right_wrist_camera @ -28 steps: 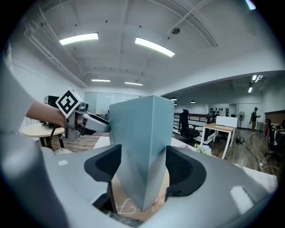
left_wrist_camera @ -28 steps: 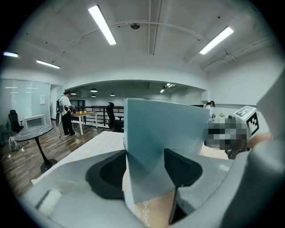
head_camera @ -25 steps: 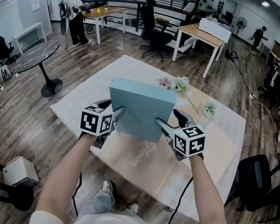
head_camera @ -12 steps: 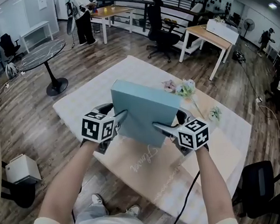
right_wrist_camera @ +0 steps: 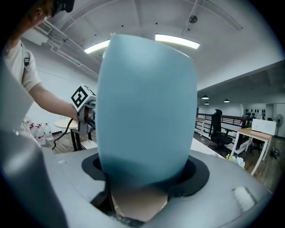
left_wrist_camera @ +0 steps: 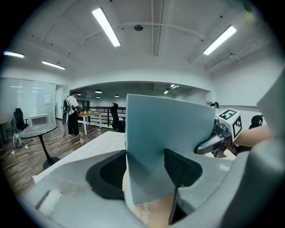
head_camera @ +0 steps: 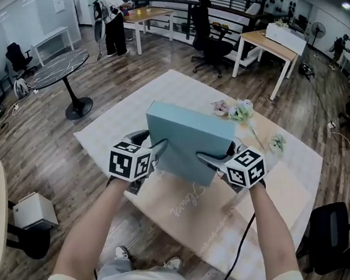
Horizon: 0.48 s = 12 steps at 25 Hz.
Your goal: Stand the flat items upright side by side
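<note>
since the earlier frame the right gripper [head_camera: 214, 160] had edged in closer to the right corner of the teal box [head_camera: 190, 138]. its jaws had just been closing, with the box's edge gripped between them. the left gripper [head_camera: 154, 143] pinched the box's left edge, jaws wide around its thickness. the box stood tilted on edge between the two, over a tan sheet [head_camera: 188, 210] lying flat on the white table [head_camera: 114, 121], with flowers [head_camera: 241, 109] just beyond.

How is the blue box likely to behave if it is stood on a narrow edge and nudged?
The blue box looks stiff: its broad face is flat, corners crisp. Being wide but thin, it would probably tip easily on edge. Its smooth, plain surface may slide somewhat.
</note>
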Available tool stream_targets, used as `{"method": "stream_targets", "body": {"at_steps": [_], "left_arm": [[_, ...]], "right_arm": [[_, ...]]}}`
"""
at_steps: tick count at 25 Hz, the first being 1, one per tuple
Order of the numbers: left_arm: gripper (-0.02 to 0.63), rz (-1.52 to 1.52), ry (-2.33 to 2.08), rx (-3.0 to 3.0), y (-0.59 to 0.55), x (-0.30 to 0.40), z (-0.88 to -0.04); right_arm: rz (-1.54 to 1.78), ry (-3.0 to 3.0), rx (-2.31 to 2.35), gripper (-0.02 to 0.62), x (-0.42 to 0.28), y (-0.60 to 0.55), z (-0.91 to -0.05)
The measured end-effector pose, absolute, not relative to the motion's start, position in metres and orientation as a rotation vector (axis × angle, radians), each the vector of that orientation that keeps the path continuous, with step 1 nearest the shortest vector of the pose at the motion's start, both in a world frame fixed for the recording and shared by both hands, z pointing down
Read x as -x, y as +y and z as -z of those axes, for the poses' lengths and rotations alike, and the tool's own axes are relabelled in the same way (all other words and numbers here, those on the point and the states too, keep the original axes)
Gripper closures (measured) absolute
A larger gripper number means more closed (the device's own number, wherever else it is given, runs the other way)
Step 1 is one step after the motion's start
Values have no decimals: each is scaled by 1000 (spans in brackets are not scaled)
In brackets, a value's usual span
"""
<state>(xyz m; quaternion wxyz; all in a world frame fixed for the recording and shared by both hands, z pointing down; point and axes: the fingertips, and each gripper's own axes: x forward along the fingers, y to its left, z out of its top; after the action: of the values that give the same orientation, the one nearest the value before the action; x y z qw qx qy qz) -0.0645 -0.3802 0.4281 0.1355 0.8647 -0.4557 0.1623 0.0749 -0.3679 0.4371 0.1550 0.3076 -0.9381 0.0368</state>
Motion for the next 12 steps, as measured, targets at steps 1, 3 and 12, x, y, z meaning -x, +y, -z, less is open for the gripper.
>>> {"method": "stream_targets", "body": {"at_steps": [1,3,12], "left_arm": [[337,-471,-1316,-2506,-380,65,-428],[337,-472,-1306,-2512,-379,65,-429],[337,-451,-1180,-2585,-390,46,-431]], "right_arm": [[-97,-2683,-898,239,-75,-366,-437],[-83,-2672,-933,247,-74,-363,-437],[-79,-2592,-1192,262,-91,-355,-438]]}}
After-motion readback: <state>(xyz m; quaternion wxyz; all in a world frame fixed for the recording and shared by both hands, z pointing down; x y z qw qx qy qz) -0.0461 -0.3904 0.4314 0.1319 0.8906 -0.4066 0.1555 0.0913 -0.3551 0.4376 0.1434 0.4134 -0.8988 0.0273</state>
